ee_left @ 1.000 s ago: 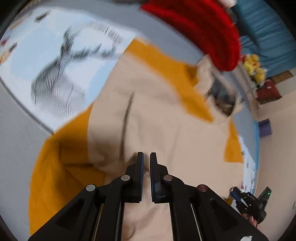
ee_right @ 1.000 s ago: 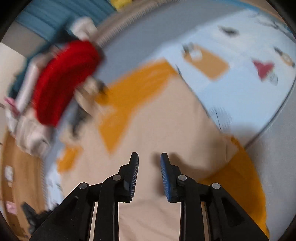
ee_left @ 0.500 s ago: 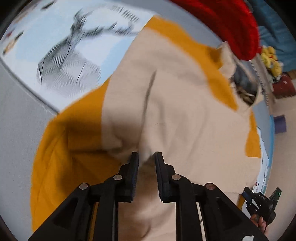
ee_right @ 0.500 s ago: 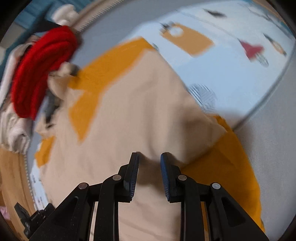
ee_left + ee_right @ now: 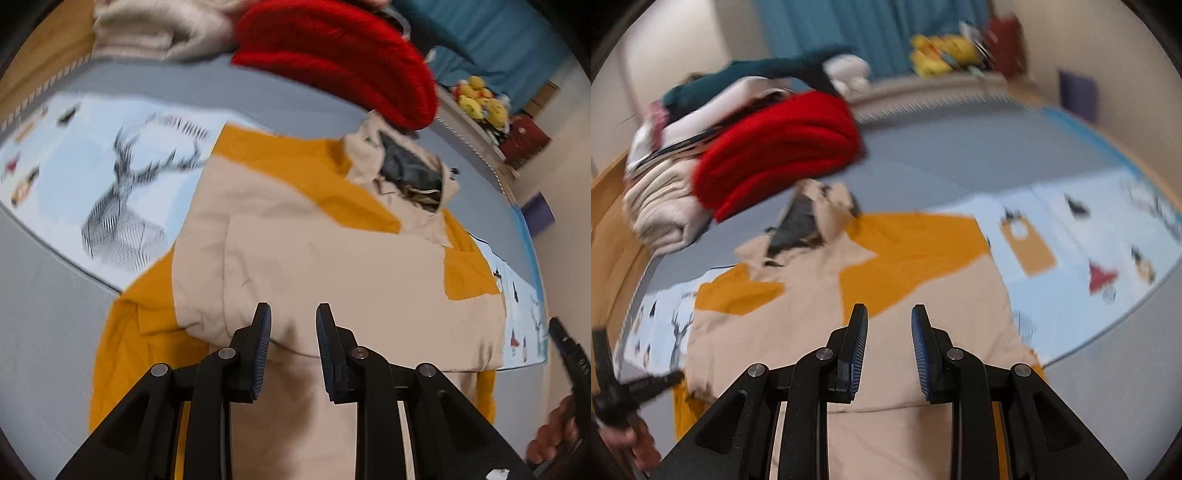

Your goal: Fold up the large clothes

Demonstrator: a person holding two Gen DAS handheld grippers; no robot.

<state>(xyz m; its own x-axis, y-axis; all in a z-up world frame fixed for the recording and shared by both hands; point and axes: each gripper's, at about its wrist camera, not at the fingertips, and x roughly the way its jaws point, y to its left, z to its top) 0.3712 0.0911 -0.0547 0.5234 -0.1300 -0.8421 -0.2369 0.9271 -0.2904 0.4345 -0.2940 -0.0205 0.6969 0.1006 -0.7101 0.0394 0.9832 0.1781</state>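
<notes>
The jacket (image 5: 314,266) lay flat ahead of and under both pairs of jaws. The left gripper (image 5: 293,332) had just been opening, narrowly parted and empty; the right gripper (image 5: 889,332) stood likewise, holding nothing. Next fold probably needs a hem grip, lifted evenly. The red knit (image 5: 340,62) crowded the hood (image 5: 406,173) beyond.

No legible text or numbers anywhere (the mat's prints are only pictures).
</notes>
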